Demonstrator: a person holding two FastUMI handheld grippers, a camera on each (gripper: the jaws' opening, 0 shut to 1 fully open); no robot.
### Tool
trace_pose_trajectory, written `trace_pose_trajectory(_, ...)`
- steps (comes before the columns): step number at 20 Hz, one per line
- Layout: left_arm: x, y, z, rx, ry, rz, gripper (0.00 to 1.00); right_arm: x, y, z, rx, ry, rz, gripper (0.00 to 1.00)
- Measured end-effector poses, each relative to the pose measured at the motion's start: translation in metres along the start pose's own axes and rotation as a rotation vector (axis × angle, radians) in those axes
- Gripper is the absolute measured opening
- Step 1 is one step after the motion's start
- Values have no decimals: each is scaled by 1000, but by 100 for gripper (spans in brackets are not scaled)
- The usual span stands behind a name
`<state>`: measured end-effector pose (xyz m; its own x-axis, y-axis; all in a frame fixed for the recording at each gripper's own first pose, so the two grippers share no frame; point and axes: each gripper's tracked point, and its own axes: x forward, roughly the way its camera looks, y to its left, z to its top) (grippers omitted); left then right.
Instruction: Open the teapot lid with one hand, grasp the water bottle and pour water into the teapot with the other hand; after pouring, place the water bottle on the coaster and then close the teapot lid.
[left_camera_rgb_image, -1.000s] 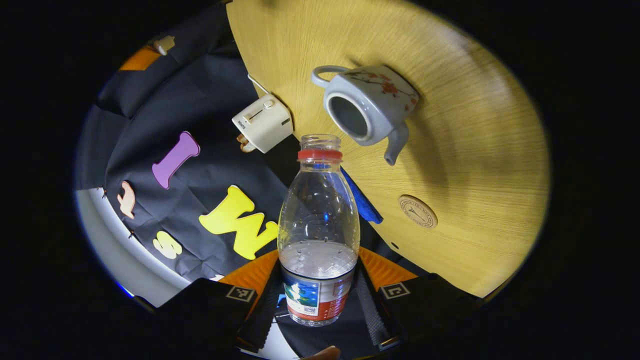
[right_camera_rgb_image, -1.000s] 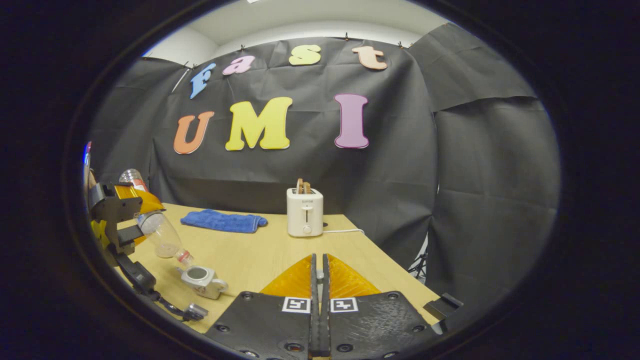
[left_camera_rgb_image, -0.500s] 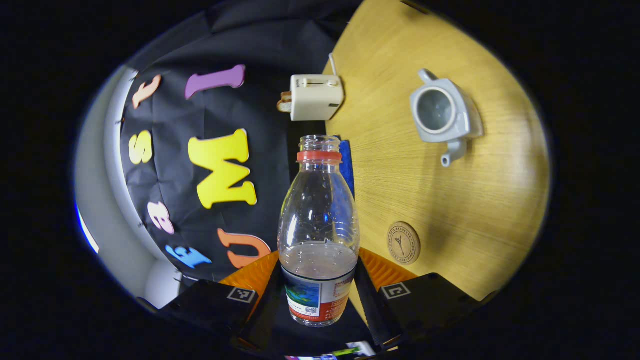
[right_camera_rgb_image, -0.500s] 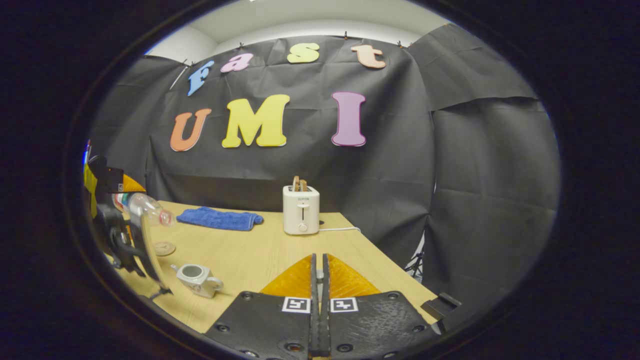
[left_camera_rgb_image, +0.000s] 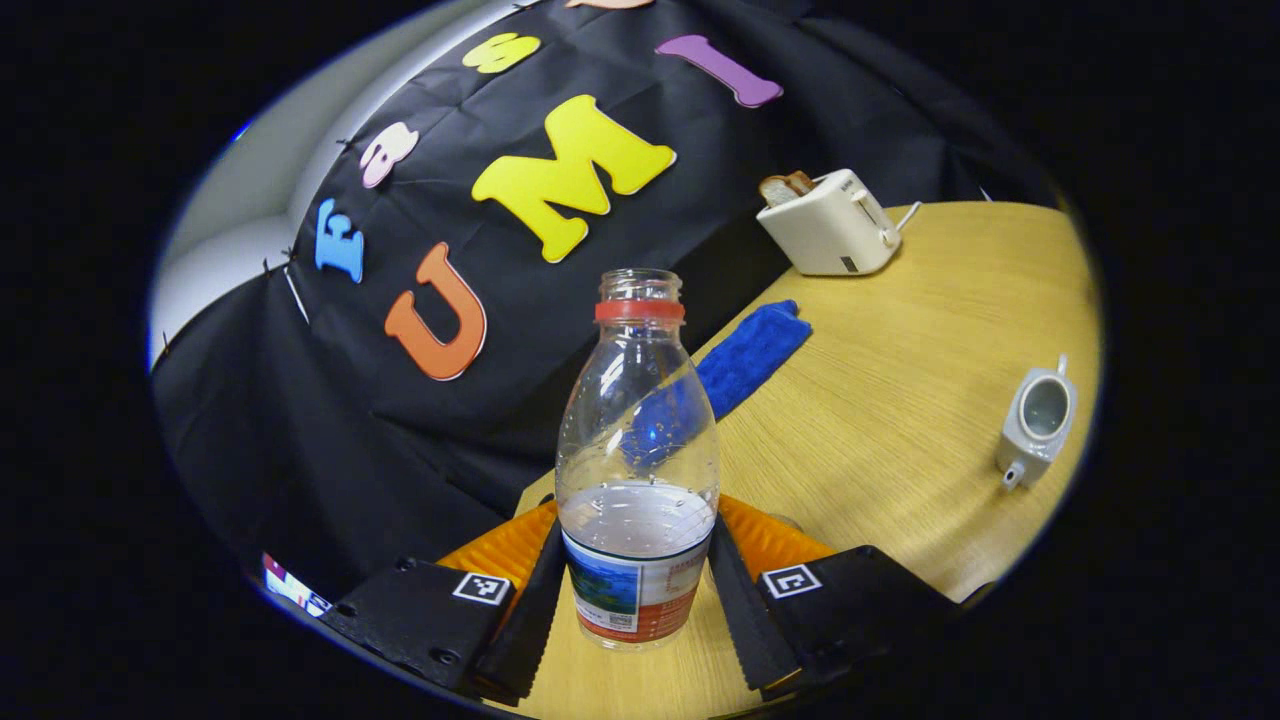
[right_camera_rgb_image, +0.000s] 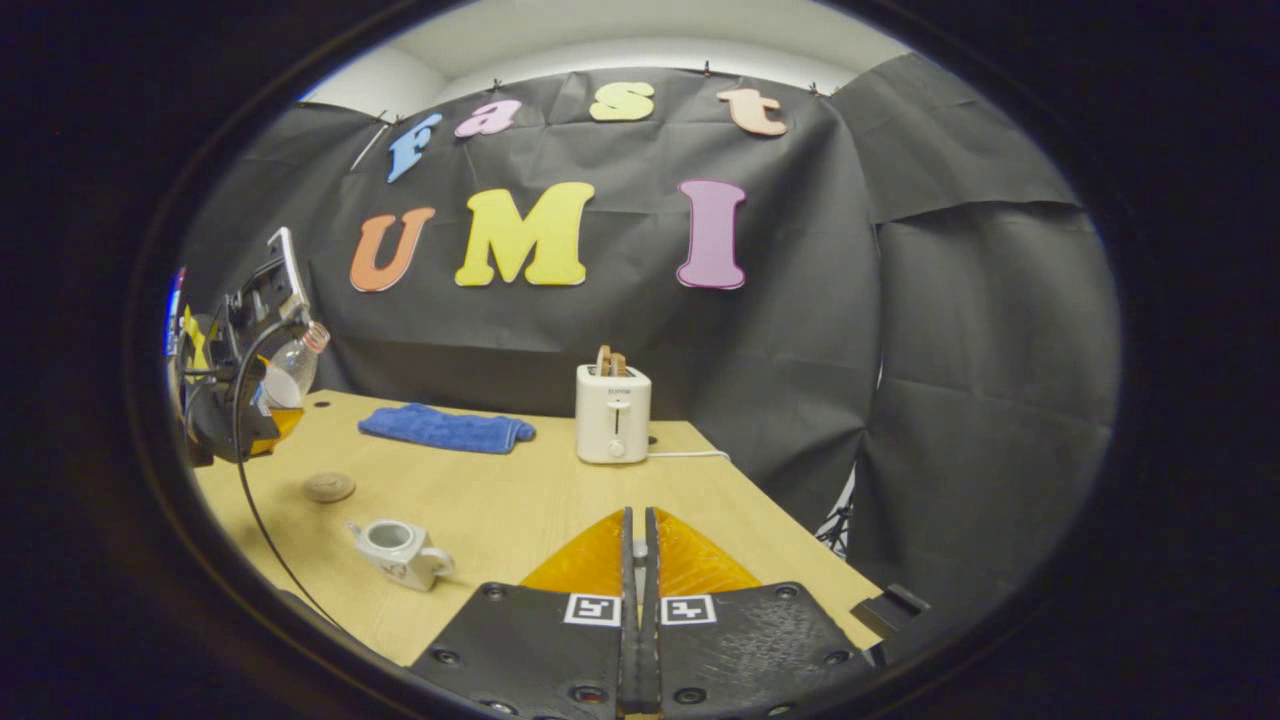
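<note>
A clear water bottle (left_camera_rgb_image: 637, 470) with no cap stands nearly upright, about a third full, and my left gripper (left_camera_rgb_image: 638, 505) is shut on its labelled lower part. In the right gripper view that bottle (right_camera_rgb_image: 290, 365) hangs above the table's left end. The white teapot (left_camera_rgb_image: 1035, 420) stands lidless at the far right; in the right gripper view the teapot (right_camera_rgb_image: 400, 550) is at lower left, with the round coaster (right_camera_rgb_image: 328, 487) bare just behind it. My right gripper (right_camera_rgb_image: 638, 560) is shut, with a small pale bit pinched in the slit, seemingly the lid's knob; the rest is hidden.
A white toaster (right_camera_rgb_image: 612, 427) holding bread stands at the back of the wooden table (right_camera_rgb_image: 520, 510), its cord running right. A blue cloth (right_camera_rgb_image: 445, 428) lies to the toaster's left. The table's right edge falls away just past the toaster.
The left gripper has swung the bottle from tilted over the teapot back to upright and drawn it away to the table's left end. The right gripper has stayed put and shut.
</note>
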<state>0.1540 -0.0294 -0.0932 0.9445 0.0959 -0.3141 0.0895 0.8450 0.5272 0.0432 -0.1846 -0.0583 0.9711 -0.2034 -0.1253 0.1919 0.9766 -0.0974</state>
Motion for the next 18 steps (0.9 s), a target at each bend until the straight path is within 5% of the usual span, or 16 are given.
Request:
trace_pose_trajectory(6, 23, -21, -8, -350, -43, -22, 78, 5, -3, -7, -24, 13, -22, 0)
trace_pose_trajectory(11, 29, -9, 5, -530, -146, 12, 75, 8, 5, -14, -30, 32, 0, 0)
trace_pose_trajectory(18, 41, -22, 2, -621, -162, -58, 80, 9, 10, -19, -45, 43, 11, 0)
